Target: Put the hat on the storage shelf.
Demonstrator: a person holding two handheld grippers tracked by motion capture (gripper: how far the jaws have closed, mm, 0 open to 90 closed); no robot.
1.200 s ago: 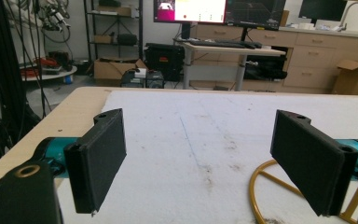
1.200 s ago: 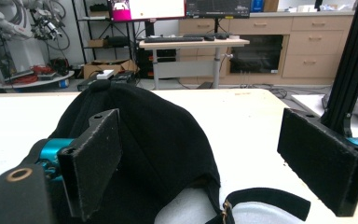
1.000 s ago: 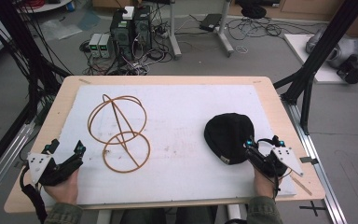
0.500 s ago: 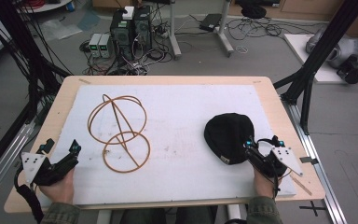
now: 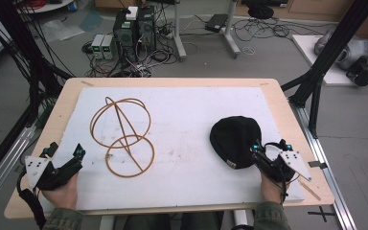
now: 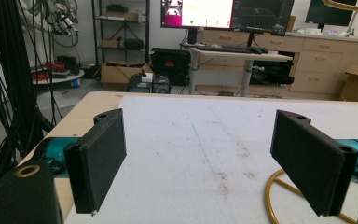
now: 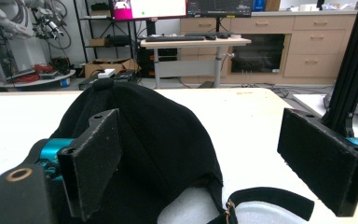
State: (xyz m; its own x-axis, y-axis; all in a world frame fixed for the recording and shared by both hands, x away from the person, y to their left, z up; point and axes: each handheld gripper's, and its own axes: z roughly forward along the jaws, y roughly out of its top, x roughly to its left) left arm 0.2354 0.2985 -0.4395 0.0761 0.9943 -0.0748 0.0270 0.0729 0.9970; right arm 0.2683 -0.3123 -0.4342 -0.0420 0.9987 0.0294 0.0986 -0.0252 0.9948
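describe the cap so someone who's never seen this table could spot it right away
On the white mat covering the wooden table, look at the near right area, just ahead of the right gripper. The cap is a soft black dome with a back strap, unlike the brown wire stand at left.

Our wooden table [image 5: 287, 103] and its load

We see a white mat [image 5: 191, 115] covering most of the tabletop; a brass wire stand [image 5: 122, 136] sits toward its left edge, and a black cap [image 5: 235, 140] lies near its right edge.
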